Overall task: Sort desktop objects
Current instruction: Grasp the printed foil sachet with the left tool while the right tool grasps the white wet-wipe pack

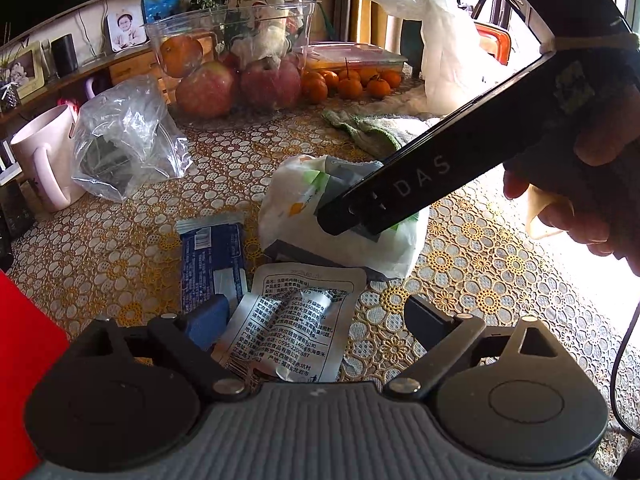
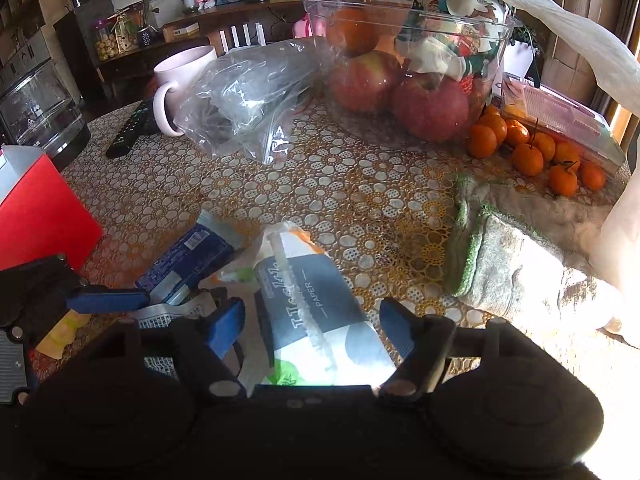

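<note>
The fruit bowl [image 2: 404,60] and clear bag [image 2: 256,96] crowd the tabletop's [image 2: 360,184] far edge, leaving open cloth mid-table for moving things. Nearer, the tissue pack [image 2: 320,312] lies between the right claw's [image 2: 312,328] wide-spread fingers, not yet gripped, seemingly lined up for pickup. The left claw [image 1: 316,324], also spread, hovers over a silver packet [image 1: 296,320], holding nothing.
</note>
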Demonstrator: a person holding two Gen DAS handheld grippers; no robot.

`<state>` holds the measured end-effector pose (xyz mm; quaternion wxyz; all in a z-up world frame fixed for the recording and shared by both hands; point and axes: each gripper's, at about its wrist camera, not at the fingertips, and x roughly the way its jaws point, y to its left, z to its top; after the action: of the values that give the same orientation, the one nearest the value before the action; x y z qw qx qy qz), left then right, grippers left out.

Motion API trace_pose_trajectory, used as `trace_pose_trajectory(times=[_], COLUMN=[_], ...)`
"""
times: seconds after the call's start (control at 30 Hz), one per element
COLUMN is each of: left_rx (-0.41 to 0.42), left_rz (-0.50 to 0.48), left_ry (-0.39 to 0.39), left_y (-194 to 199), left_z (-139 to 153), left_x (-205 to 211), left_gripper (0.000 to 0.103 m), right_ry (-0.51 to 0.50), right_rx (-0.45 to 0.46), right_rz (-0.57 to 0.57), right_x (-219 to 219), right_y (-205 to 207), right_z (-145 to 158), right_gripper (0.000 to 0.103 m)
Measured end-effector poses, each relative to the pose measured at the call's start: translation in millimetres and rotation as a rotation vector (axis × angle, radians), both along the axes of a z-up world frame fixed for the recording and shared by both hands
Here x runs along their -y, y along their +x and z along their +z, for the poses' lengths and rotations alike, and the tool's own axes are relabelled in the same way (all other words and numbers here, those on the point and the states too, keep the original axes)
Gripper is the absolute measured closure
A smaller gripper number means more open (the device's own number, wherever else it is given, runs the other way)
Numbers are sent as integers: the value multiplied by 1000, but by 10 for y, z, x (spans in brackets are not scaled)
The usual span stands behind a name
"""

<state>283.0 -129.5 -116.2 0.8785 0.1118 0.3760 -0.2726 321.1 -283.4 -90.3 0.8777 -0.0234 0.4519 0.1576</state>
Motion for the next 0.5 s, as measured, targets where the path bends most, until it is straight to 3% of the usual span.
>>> trace_pose_trajectory(times=[0.1,0.23,0.37,0.5], left_rx=[5,-1,3,11], left_rz=[8,14,4,6], left_ry=[-6,-11,-1,6], left_y=[-10,-36,-72,-97], left_z=[14,29,22,25], left_x=[-18,-39,-23,-11], left_gripper=[15,34,36,36], right_ry=[6,25,31,20], right_rx=[-1,-11,-13,-11], right_rz=[-3,-5,-8,-9], right_x=[7,13,17,21], right_y=[4,5,-3,-19], right_z=[-16,-38,-48,-38], right_gripper=[31,33,35,46])
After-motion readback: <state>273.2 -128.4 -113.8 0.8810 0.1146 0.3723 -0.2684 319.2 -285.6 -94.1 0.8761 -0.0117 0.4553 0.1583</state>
